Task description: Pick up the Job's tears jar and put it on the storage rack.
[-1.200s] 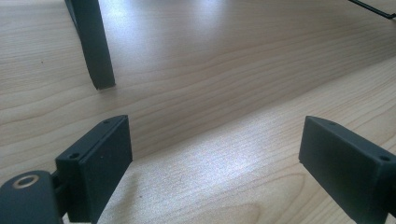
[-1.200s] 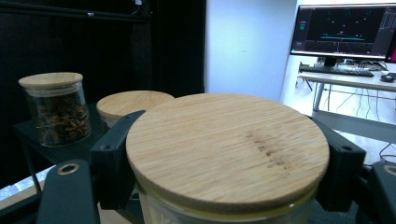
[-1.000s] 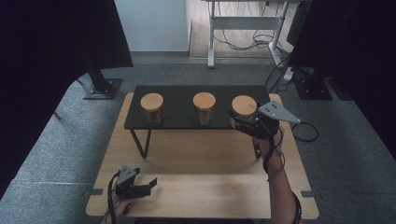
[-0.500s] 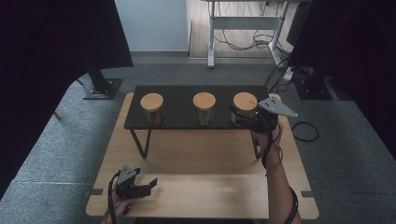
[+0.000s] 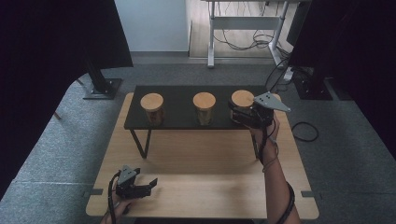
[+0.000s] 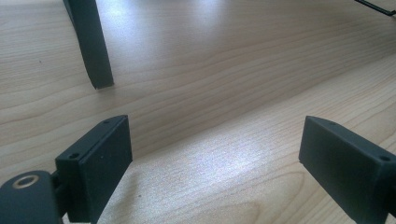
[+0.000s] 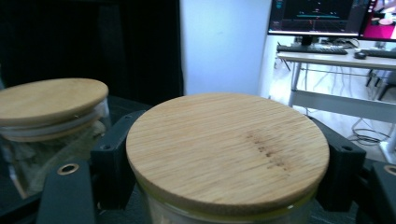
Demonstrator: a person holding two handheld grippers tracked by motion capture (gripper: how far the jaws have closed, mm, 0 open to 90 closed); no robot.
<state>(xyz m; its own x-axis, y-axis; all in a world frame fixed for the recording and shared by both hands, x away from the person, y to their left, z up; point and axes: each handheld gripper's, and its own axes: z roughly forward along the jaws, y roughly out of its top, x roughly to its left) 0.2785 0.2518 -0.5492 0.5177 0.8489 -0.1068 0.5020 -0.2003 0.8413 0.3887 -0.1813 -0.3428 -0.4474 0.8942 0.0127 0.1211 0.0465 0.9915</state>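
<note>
Here we have our right gripper (image 5: 243, 113) up at the right end of the black shelf (image 5: 180, 99), its two jaws set around the rightmost jar (image 5: 242, 100), one on each side just under the round wooden lid (image 7: 227, 148). In the right gripper view the jaws press close against the glass on both flanks, so we take them as closed on that jar, which stands upright on the shelf. Just beside it in that view is the middle jar (image 7: 44, 112), also lidded in wood, apart from the gripped one. From above, a third jar (image 5: 152, 106) stands near the shelf's left end, well apart from the other two.

Our left gripper (image 5: 140, 187) lies low at the near left corner of the wooden table (image 5: 201, 158), its jaws spread wide with bare wood between them. In the left gripper view, a black shelf leg (image 6: 91, 44) comes down to the tabletop ahead of the left jaw.
</note>
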